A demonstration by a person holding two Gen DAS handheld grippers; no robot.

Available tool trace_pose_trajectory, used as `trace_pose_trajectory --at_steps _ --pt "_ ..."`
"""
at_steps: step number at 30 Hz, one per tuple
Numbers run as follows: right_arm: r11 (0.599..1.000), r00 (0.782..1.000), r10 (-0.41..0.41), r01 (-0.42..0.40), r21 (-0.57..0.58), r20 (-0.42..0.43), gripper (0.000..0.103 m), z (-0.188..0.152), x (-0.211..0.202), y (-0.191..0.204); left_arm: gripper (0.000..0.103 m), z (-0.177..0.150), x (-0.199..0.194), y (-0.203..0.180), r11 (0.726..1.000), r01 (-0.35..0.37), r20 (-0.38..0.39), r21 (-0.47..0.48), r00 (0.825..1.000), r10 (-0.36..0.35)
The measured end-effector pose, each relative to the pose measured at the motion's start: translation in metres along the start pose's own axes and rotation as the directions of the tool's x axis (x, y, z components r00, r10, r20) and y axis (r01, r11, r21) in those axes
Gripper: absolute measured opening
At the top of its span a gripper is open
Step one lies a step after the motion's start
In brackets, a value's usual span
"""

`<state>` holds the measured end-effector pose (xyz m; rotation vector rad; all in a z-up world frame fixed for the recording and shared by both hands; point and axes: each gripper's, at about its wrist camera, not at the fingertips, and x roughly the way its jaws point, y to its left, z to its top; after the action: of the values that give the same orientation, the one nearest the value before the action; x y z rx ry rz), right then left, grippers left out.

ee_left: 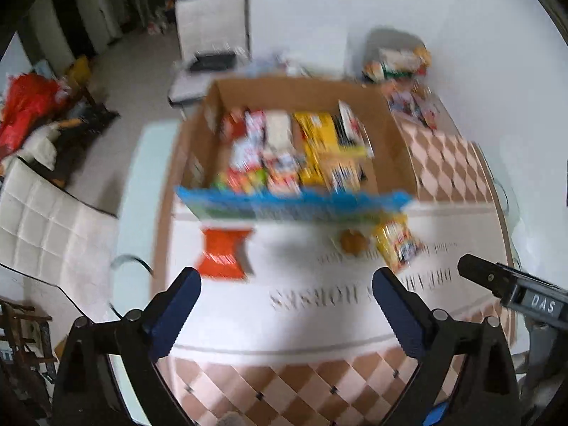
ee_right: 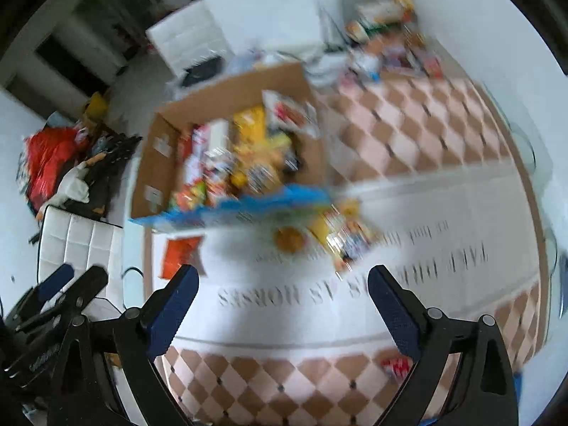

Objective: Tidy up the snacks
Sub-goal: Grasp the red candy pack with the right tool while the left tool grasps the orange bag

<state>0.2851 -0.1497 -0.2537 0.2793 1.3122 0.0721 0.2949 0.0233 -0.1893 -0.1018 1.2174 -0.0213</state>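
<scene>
The cardboard box (ee_left: 298, 135) on the desk (ee_left: 319, 319) already holds many snack packs, so sorting looks well along. Just in front of the box an orange packet (ee_left: 223, 255), a yellow packet (ee_left: 397, 245) and a round snack (ee_left: 353, 243) lie loose, with more snacks piled beyond the box. Both the left tongs (ee_left: 285, 298) and right tongs (ee_right: 282, 294) hover above the desk near the box, spread wide and empty.

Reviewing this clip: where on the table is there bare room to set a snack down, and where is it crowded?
Bare: the white lettered band of the tablecloth between both open grippers' jaws and the orange packet; also the checkered cloth right of the cardboard box. Crowded: inside the box, along its blue front flap, and the far pile.
</scene>
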Motion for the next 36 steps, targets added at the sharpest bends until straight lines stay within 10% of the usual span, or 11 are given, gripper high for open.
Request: trace_pose_trajectory --at_steps 16,21,25,36 --pt "0.862 0.922 0.005 0.192 0.469 -0.387 0.098 -0.121 0.124 -0.195 0.099 -0.058 0.083 -0.044 0.998 0.03 -0.245 0.053 0.969 -0.016" --pt "0.853 0.91 0.014 0.205 0.479 -0.413 0.092 -0.143 0.137 -0.197 0.099 -0.059 0.09 -0.039 0.999 0.018 -0.261 0.041 0.965 -0.007" --pt "0.869 0.911 -0.033 0.229 0.439 -0.411 0.047 -0.143 0.143 -0.188 0.099 -0.056 0.092 -0.026 1.0 -0.013 -0.253 0.019 0.967 0.017" --pt "0.961 0.941 -0.068 0.151 0.233 -0.33 0.041 -0.098 0.142 -0.103 0.099 0.002 0.118 0.07 0.983 -0.141 -0.233 -0.114 0.966 0.111"
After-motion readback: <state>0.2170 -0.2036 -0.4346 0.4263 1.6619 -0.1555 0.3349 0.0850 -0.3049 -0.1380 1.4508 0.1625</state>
